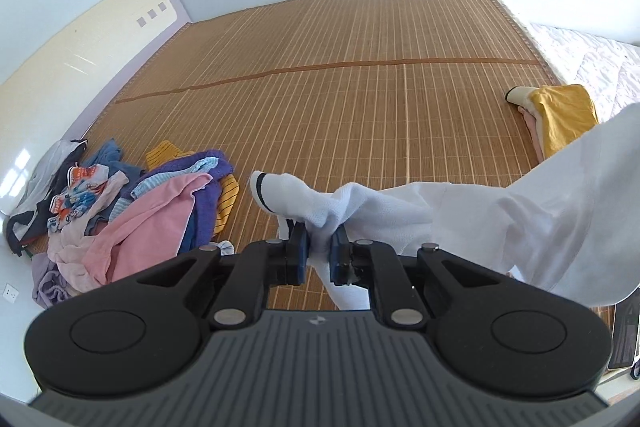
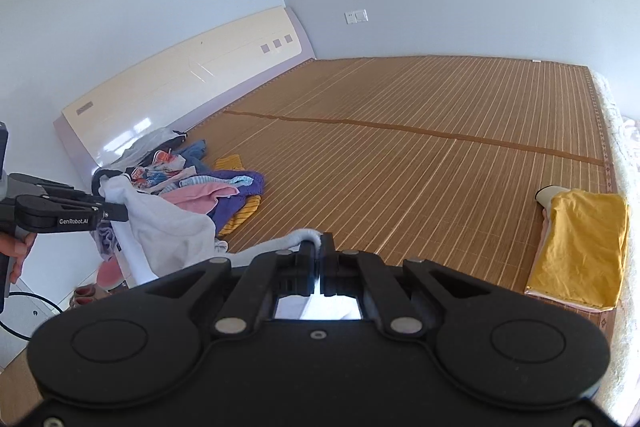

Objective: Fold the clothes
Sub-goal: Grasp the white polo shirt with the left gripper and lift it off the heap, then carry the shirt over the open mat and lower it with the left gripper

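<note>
My left gripper (image 1: 319, 245) is shut on a white garment (image 1: 520, 211) with a black-trimmed edge; the cloth hangs in the air and stretches to the right. My right gripper (image 2: 319, 259) is shut on another edge of the same white garment (image 2: 168, 231), which sags between the two grippers above the bamboo mat (image 2: 400, 155). The left gripper (image 2: 120, 213) also shows at the left of the right wrist view, clamped on the cloth. A pile of unfolded clothes (image 1: 132, 203) in pink, purple, blue and yellow lies on the mat's left side.
A folded yellow garment (image 2: 580, 247) on a small stack lies at the mat's right edge, also in the left wrist view (image 1: 560, 115). A cream headboard (image 2: 180, 87) runs along the left. White bedding (image 1: 592, 63) borders the mat on the right.
</note>
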Motion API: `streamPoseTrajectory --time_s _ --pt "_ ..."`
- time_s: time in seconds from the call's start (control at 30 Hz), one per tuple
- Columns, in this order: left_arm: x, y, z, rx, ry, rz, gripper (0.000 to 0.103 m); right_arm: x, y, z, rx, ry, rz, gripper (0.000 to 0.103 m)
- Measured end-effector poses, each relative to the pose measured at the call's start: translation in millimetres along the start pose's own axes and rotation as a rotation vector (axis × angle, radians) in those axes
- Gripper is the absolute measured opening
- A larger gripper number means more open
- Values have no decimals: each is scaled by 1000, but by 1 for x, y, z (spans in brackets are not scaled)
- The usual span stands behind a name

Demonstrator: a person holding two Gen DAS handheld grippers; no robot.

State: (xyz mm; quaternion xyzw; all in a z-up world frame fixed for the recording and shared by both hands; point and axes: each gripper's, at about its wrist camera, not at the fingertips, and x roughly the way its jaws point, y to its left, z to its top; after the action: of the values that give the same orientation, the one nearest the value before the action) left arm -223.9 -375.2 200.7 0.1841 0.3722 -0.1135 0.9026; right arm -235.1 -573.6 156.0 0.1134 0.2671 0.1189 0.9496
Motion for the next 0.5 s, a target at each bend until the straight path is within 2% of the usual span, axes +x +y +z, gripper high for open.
streamPoseTrajectory --time_s 0.1,0.17,0.27,0.37,0.4,0.5 --pt "25 -23 5 11 17 -31 13 -9 -11 8 37 -47 -28 3" --pt "68 -21 10 32 32 -57 13 4 -15 9 38 -57 -88 3" --pt "135 -39 9 77 34 -100 14 46 -33 6 64 -19 -158 4" --pt "225 -48 19 131 84 -158 15 108 -54 1 36 69 -231 15" --pt "247 -55 23 149 95 -181 20 126 -59 -3 44 86 -256 30" --pt "286 -63 32 188 125 -212 31 134 -79 -21 128 116 -229 37"
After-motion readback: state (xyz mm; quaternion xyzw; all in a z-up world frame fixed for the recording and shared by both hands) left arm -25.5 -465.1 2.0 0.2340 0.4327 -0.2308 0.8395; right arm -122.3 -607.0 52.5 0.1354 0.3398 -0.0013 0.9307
